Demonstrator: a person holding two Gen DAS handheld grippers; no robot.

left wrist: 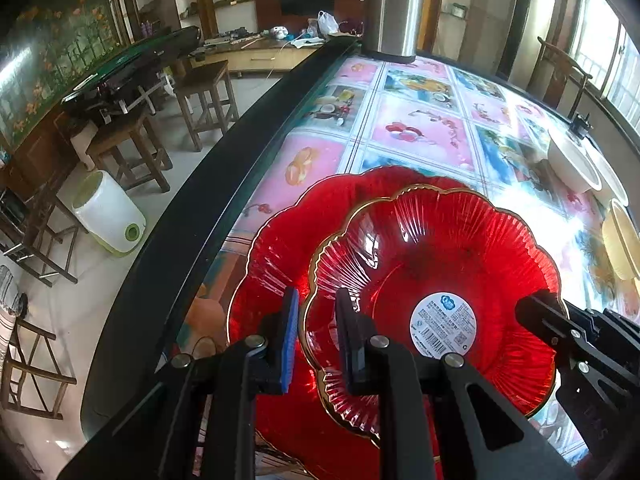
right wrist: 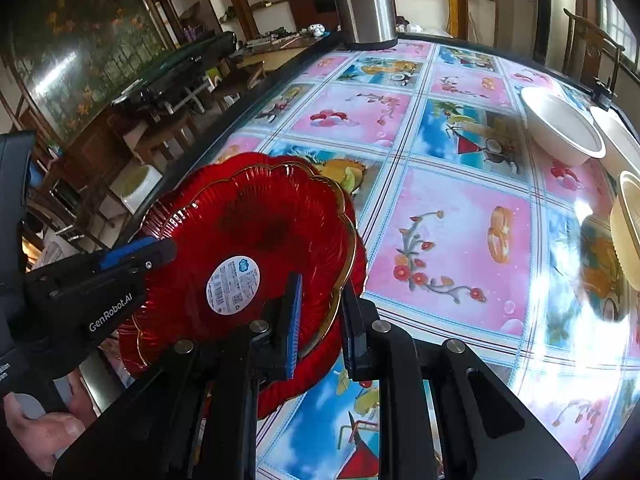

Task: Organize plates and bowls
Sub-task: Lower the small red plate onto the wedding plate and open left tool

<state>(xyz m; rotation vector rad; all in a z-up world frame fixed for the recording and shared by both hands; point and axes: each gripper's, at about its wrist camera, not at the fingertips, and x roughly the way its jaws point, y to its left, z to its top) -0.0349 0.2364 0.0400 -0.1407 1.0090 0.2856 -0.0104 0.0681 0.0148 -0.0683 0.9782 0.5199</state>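
Observation:
A red glass scalloped plate with a gold rim and a white label (left wrist: pixel 436 272) (right wrist: pixel 256 256) is held over a second, matching red plate (left wrist: pixel 280 248) (right wrist: pixel 352 264) on the table near its left edge. My left gripper (left wrist: pixel 318 336) straddles the upper plate's left rim, one finger on each side, with a small gap showing. My right gripper (right wrist: pixel 320 320) straddles its right rim the same way; it also shows in the left wrist view (left wrist: pixel 536 316). The left gripper shows in the right wrist view (right wrist: pixel 160 254). Two white bowls (right wrist: pixel 564 128) (left wrist: pixel 572 160) and a cream bowl (right wrist: pixel 628 224) sit at the right.
The table has a pink and blue fruit-print cover (right wrist: pixel 452 224) and a dark rim (left wrist: pixel 224 176). A steel kettle (right wrist: pixel 364 4) stands at the far end. Wooden stools (left wrist: pixel 204 96) and a white appliance (left wrist: pixel 108 216) are on the floor to the left.

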